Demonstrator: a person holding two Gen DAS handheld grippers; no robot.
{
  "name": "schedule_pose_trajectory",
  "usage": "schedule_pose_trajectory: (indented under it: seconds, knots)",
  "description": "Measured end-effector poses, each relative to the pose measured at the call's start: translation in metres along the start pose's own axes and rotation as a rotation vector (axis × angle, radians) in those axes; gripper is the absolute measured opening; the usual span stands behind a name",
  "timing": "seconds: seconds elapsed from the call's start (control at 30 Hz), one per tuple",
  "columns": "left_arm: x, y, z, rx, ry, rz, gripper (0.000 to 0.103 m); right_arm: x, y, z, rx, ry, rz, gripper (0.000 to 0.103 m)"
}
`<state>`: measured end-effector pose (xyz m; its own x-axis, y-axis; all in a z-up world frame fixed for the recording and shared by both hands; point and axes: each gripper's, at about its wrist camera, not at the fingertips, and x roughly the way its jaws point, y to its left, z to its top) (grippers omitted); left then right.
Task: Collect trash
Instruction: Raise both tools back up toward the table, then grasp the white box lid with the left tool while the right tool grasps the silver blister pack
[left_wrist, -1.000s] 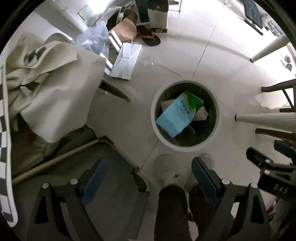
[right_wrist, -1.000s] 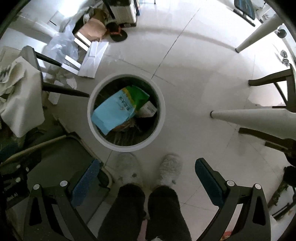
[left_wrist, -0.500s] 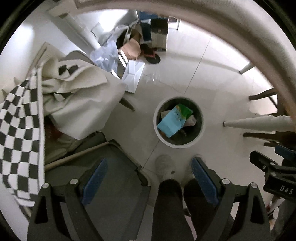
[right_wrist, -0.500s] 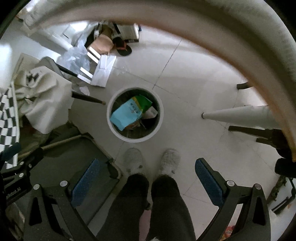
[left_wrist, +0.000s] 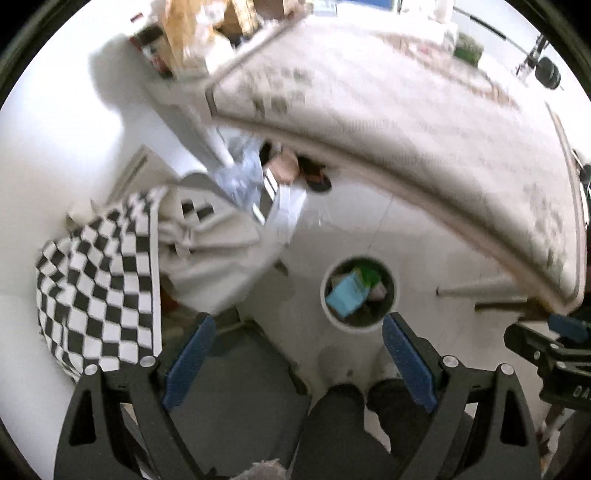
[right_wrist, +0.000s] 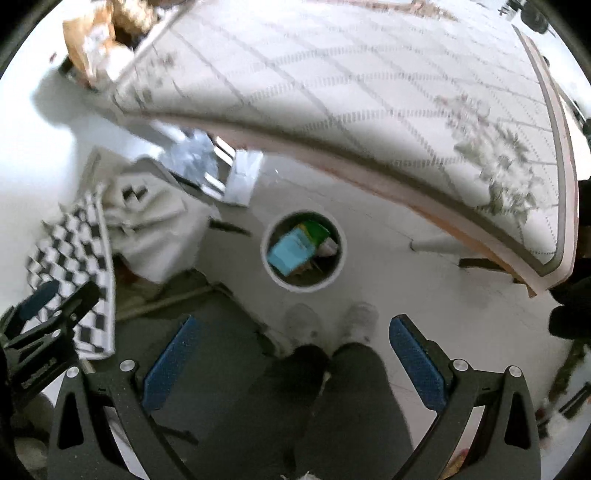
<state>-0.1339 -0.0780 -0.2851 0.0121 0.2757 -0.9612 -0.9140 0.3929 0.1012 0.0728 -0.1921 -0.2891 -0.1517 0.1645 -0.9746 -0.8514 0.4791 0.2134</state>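
Looking down at the floor from above table height, both views motion-blurred.

Left gripper (left_wrist: 297, 341) hanging with jaws wide, gripping nothing, blue pads (left_wrist: 406, 363) facing each other across the gap. Right gripper (right_wrist: 293, 343) hanging the same way: jaws wide, nothing between the blue pads (right_wrist: 415, 363).

Round white-rimmed trash bin (right_wrist: 339, 254) standing on the pale tiled floor (right_wrist: 406, 295), just beyond the person's light slippers (right_wrist: 360, 319), near centre in both views. Sitting inside the bin (left_wrist: 392, 295): a light-blue and green package (right_wrist: 293, 249) lying tilted on top, with paler scraps beside it on the right, too blurred for identifying.

Table with a patterned cloth (right_wrist: 351, 92) filling the far and right part of each view, its edge curving above the bin. White table leg (left_wrist: 476, 290) showing right of the bin.

Black-and-white checkered fabric (left_wrist: 99, 291) lying draped at left over a cream cloth (left_wrist: 218, 258). Dark grey chair seat (right_wrist: 207, 354) sitting near, left of the dark trouser legs (right_wrist: 343, 398). Cardboard and plastic clutter (left_wrist: 255, 170) lying on the floor far left, under the table edge.
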Motion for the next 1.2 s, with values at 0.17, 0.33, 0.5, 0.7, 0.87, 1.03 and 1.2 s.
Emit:
schedule_pose_trajectory:
  seconds: [0.17, 0.33, 0.5, 0.7, 0.87, 1.03, 1.2]
  knots:
    - [-0.016, -0.022, 0.059, -0.006, -0.098, 0.022, 0.093, -0.045, -0.024, 0.064, 0.068, -0.098, -0.003, 0.103]
    - [0.003, -0.074, 0.121, 0.022, -0.093, 0.014, 0.103, -0.064, -0.073, 0.148, 0.114, -0.160, -0.069, 0.103]
    - [0.039, -0.139, 0.192, 0.030, -0.049, 0.040, 0.103, -0.059, -0.148, 0.257, 0.255, -0.188, -0.080, 0.103]
    - [0.105, -0.201, 0.284, 0.006, 0.073, 0.073, 0.103, -0.021, -0.230, 0.381, 0.472, -0.161, -0.042, 0.103]
    - [0.147, -0.219, 0.335, -0.009, 0.158, 0.081, 0.103, 0.013, -0.263, 0.465, 0.569, -0.156, -0.022, 0.103]
    - [0.169, -0.220, 0.363, -0.040, 0.196, 0.113, 0.103, 0.040, -0.265, 0.514, 0.569, -0.144, -0.037, 0.103]
    - [0.175, -0.217, 0.369, -0.049, 0.222, 0.131, 0.103, 0.063, -0.253, 0.538, 0.541, -0.120, -0.083, 0.098]
